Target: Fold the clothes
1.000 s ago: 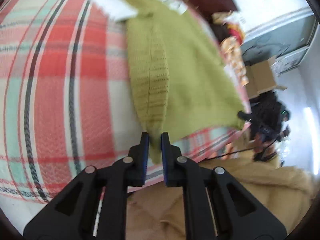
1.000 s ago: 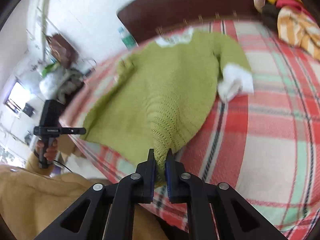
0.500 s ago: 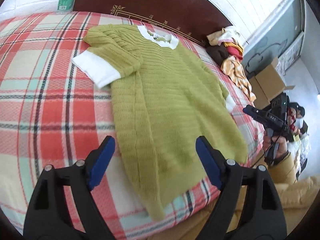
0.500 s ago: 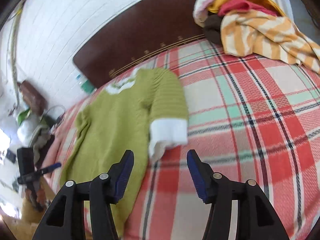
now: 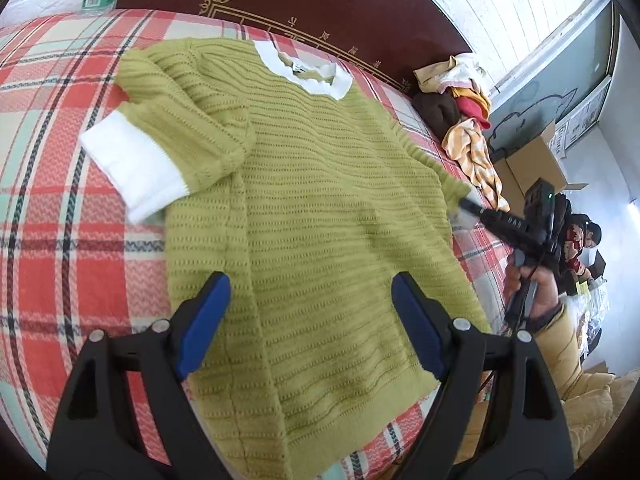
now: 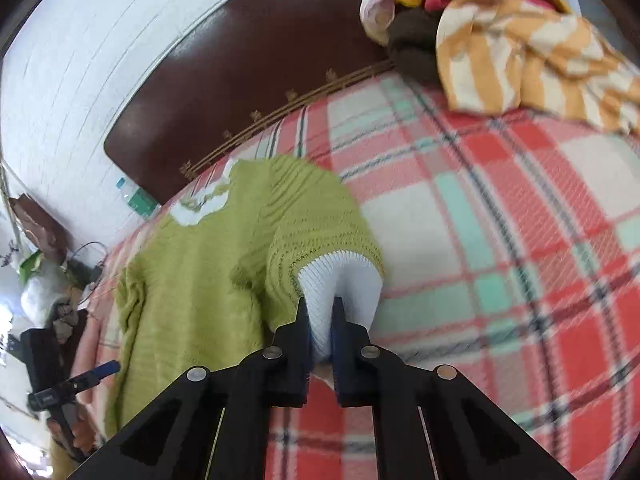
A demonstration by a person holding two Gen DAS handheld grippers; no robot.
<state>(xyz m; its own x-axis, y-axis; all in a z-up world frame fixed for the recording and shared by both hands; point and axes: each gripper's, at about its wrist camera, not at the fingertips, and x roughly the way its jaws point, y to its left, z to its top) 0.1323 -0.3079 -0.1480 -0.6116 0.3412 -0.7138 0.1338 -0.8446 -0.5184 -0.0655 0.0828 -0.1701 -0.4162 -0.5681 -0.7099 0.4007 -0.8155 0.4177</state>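
A green knit sweater (image 5: pixel 312 216) with a white collar and white cuffs lies flat on the plaid bed. My left gripper (image 5: pixel 310 320) is open and empty, hovering over the sweater's lower body. Its left sleeve with the white cuff (image 5: pixel 132 168) lies out to the left. In the right wrist view my right gripper (image 6: pixel 320 324) is shut on the white cuff (image 6: pixel 340 284) of the other sleeve, at the sweater's (image 6: pixel 192 280) right side. That gripper also shows in the left wrist view (image 5: pixel 472 210) at the sleeve.
The red, white and teal plaid blanket (image 6: pixel 500 260) covers the bed. A dark brown headboard (image 6: pixel 240 80) runs along the back. A heap of clothes (image 6: pixel 500 32) lies at the far right corner. A cardboard box (image 5: pixel 536 164) stands beside the bed.
Both grippers let go of the sweater's hem and opened. The left one now hovers open over the body. The right one moved to the sleeve and shut on its white cuff.
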